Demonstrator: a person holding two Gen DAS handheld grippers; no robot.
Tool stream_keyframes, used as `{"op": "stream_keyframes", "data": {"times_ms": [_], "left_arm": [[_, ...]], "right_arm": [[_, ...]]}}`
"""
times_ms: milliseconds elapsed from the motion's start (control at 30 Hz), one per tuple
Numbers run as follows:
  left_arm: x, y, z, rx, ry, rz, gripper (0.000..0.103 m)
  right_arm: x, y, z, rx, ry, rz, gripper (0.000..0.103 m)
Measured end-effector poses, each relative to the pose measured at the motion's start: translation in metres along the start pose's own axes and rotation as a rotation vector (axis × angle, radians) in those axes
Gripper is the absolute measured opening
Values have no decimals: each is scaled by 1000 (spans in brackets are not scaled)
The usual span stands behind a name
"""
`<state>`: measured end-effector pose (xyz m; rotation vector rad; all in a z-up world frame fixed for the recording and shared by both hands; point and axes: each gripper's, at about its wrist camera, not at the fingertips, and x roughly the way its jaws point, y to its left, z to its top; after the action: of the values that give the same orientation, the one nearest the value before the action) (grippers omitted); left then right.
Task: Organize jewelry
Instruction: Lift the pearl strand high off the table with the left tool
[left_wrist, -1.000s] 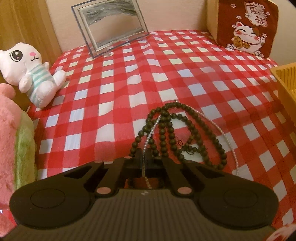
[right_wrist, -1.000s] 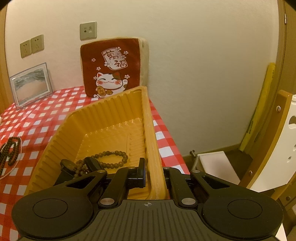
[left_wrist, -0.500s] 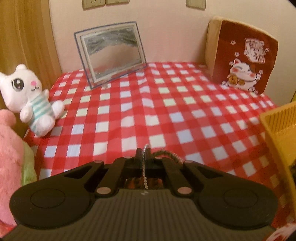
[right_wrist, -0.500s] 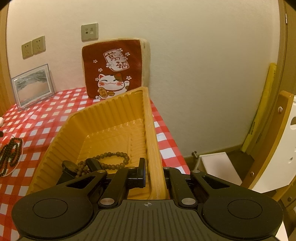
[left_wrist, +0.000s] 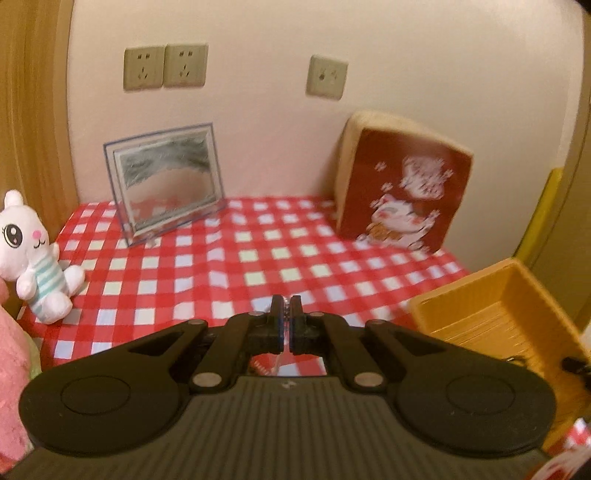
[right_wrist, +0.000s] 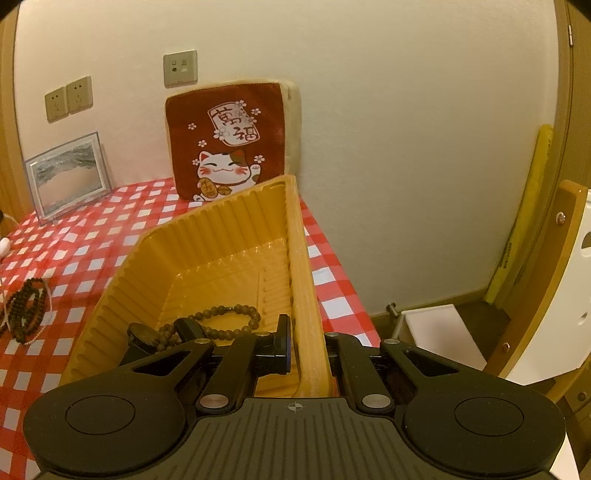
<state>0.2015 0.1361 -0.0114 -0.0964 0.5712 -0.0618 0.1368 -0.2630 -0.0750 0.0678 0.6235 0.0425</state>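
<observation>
**Carry the strand over the tray rim before letting go**

Clenched in the left tool (left_wrist: 285, 307): a thin pearl strand (left_wrist: 277, 360), pinched between the pads and trailing down out of sight beneath. Clamped by the right tool (right_wrist: 306, 332): the near side wall of the yellow tray (right_wrist: 207, 229), one finger inside and the other outside, tilting the tray up from the checked cloth on the tabletop (right_wrist: 92, 243).

Already in the tray: a bead bracelet (right_wrist: 225, 314) and a dark round piece beside it, too shadowed to name. Off to the left in the right wrist view: a dark bead necklace (right_wrist: 27, 310) with a pale strand looped about it. Cannot tell whether lying on the cloth or hanging from the left tool.

Judged as the step in hand: moving the strand across to the tray.

- Lift high enough that any dangling loop clears the ribbed wall.
- Watch for the dark beads riding along tangled with the pearls; expect swing.
- Keep the right grip firm and the tray steady, open side offered to the left.
- Lower until the loops pool on the tray floor, clear of the bracelet, then release.

Writing: on the red cushion (right_wrist: 229, 147), a lucky cat under a seal reading 萬福. No brand legible anywhere.
</observation>
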Motion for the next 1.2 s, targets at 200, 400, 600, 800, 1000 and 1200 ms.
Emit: {"op": "stream_keyframes", "data": {"times_ms": [200, 400, 600, 800, 1000, 1200], "left_arm": [[-36, -11, 12, 7, -49, -35, 1], [-62, -24, 23, -1, -68, -61, 1], [-76, -37, 30, -9, -68, -96, 1], [-86, -57, 36, 11, -86, -150, 1], [-82, -89, 41, 29, -82, -233, 1], [-74, -126, 48, 54, -87, -334, 1]], "right_arm": [[-1, 0, 0, 3, -3, 4, 6], [-2, 0, 1, 0, -10, 12, 6], [-5, 1, 1, 1, -17, 18, 6], [-6, 3, 2, -4, -20, 20, 6], [-7, 3, 3, -8, -20, 20, 6], [-7, 4, 3, -10, -19, 21, 6]]}}
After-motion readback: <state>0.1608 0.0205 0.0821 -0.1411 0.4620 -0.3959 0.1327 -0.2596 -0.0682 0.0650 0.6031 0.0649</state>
